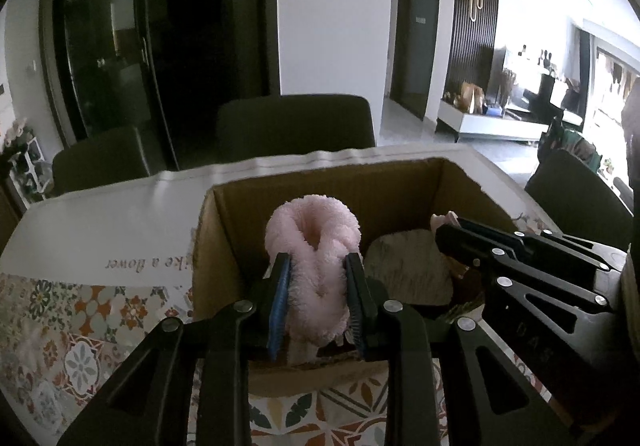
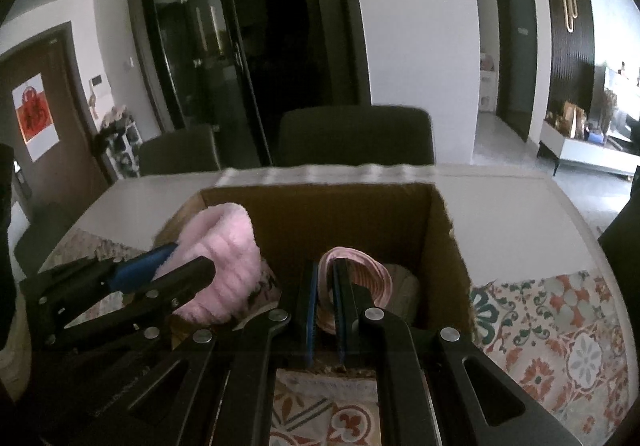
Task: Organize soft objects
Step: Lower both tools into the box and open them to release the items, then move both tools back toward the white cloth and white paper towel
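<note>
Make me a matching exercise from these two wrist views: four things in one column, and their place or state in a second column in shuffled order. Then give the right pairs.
Things
1. fluffy pink plush towel
2. pink striped folded cloth
3. brown cardboard box
4. dark upholstered chair

Places or states
A. stands open on the patterned tablecloth
B. clamped in the left gripper, over the box
C. behind the far edge of the table
D. pinched in the right gripper, down in the box

Pairs: 1-B, 2-D, 3-A, 4-C
</note>
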`<state>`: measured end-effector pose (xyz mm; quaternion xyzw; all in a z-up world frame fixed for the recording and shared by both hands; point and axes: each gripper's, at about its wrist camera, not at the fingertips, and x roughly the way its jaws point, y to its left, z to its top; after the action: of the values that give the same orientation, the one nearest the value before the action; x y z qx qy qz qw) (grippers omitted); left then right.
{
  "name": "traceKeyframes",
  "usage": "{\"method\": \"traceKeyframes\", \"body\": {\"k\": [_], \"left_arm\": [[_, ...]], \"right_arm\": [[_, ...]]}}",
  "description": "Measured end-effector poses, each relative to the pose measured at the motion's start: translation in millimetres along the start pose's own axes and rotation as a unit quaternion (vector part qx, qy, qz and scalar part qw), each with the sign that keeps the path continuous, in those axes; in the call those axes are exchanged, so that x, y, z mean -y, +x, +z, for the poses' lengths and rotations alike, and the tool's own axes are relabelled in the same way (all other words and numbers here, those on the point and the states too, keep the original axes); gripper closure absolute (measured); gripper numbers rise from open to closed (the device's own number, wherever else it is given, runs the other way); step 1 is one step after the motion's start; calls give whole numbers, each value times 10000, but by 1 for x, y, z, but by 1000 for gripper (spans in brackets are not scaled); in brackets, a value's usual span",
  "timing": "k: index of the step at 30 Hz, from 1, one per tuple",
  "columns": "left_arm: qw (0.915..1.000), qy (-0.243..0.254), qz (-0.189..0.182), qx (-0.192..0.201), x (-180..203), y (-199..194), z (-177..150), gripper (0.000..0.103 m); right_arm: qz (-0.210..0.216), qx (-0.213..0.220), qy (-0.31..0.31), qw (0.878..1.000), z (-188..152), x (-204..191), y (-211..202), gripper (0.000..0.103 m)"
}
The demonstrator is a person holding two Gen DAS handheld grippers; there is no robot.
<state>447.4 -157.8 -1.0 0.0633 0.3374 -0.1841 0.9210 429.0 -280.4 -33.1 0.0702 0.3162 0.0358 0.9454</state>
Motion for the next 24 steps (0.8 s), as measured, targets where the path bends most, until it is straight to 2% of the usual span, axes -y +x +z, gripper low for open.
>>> {"method": "traceKeyframes", "body": {"k": [6, 8, 9, 10, 15, 17, 19, 24], "left_arm": [[10000, -17, 0, -82, 0, 4, -5, 69], [10000, -36, 11, -66, -1, 3, -5, 66], [10000, -54, 40, -44, -2, 1, -5, 65], [10000, -69, 62, -32, -2, 0, -5, 62], [9998, -66, 202, 46, -5, -6, -4, 60], [9997, -29, 216, 67, -4, -9, -4, 52], [9997, 5, 221, 100, -2, -12, -4, 50], [9996, 39, 230, 173, 2, -25, -5, 50]], "right_arm": [[30, -216, 62, 9997, -3, 6, 9, 91], [65, -246, 65, 9997, -2, 6, 10, 82], [93, -254, 64, 9996, -2, 6, 9, 73], [113, -246, 52, 9996, -2, 6, 9, 68], [39, -204, -59, 9998, 0, 2, 6, 67], [-38, -178, -61, 9998, 0, 2, 3, 67], [-84, -147, -33, 9999, 1, 2, -2, 63], [-276, -43, 4, 9996, 1, 5, -20, 61]]}}
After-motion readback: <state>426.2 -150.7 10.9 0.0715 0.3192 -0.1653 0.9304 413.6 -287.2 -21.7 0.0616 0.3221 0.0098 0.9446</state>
